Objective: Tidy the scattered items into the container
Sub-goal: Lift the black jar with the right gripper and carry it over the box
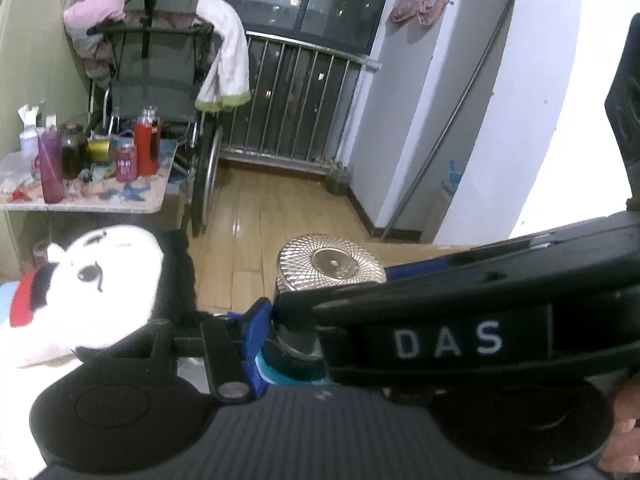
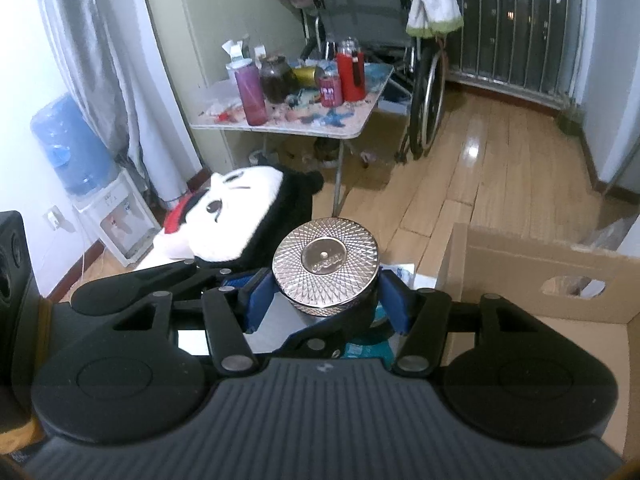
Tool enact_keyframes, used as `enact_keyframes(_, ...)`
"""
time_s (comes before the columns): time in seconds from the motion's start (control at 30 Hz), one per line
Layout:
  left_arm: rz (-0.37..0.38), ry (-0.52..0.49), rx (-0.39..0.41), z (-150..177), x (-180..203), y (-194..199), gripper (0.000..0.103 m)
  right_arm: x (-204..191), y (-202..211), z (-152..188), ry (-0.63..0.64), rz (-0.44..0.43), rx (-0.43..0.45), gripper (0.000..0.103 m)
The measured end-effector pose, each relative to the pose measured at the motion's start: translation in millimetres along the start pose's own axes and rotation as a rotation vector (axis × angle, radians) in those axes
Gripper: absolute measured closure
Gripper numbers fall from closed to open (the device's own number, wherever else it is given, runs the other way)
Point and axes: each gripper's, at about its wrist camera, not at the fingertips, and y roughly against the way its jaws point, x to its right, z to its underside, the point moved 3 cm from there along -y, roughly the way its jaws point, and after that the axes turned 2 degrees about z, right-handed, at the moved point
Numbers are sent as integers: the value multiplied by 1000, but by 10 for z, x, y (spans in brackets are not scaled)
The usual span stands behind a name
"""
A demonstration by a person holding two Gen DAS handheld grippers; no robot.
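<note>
A jar with a silver patterned lid (image 2: 325, 264) and a teal body is held between both grippers. In the right wrist view my right gripper (image 2: 326, 296) is shut on it, a blue pad (image 2: 260, 294) pressing on each side just under the lid. My left gripper (image 1: 304, 320) grips the same jar (image 1: 331, 264) lower down; its left blue pad (image 1: 256, 320) touches the jar and its right finger is hidden behind the right gripper's black body (image 1: 460, 320). An open cardboard box (image 2: 540, 276) stands just right of the jar. A black-and-white plush toy (image 2: 240, 208) lies to the left.
A folding table (image 2: 360, 120) crowded with bottles stands behind, with a wheelchair (image 2: 428, 100) beside it. A water dispenser (image 2: 72, 148) and a black speaker (image 2: 12, 260) are at the left wall. Wooden floor (image 2: 500, 160) runs to the railing.
</note>
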Motion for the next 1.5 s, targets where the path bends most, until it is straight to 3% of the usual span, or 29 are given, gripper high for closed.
enact_keyframes(0.47, 14, -77, 86, -62, 264, 378, 45, -124, 518, 21, 19, 33, 86, 47)
enact_keyframes(0.83, 93, -203, 115, 51, 783, 608, 45, 65, 1106, 303, -28, 87, 149, 47)
enact_keyframes(1.13, 195, -279, 93, 194, 1252, 578, 45, 377, 1539, 628, -89, 142, 156, 47)
enact_keyframes(1.5, 328, -390, -15, 517, 1923, 256, 45, 973, 1858, 1157, -206, 226, 85, 48)
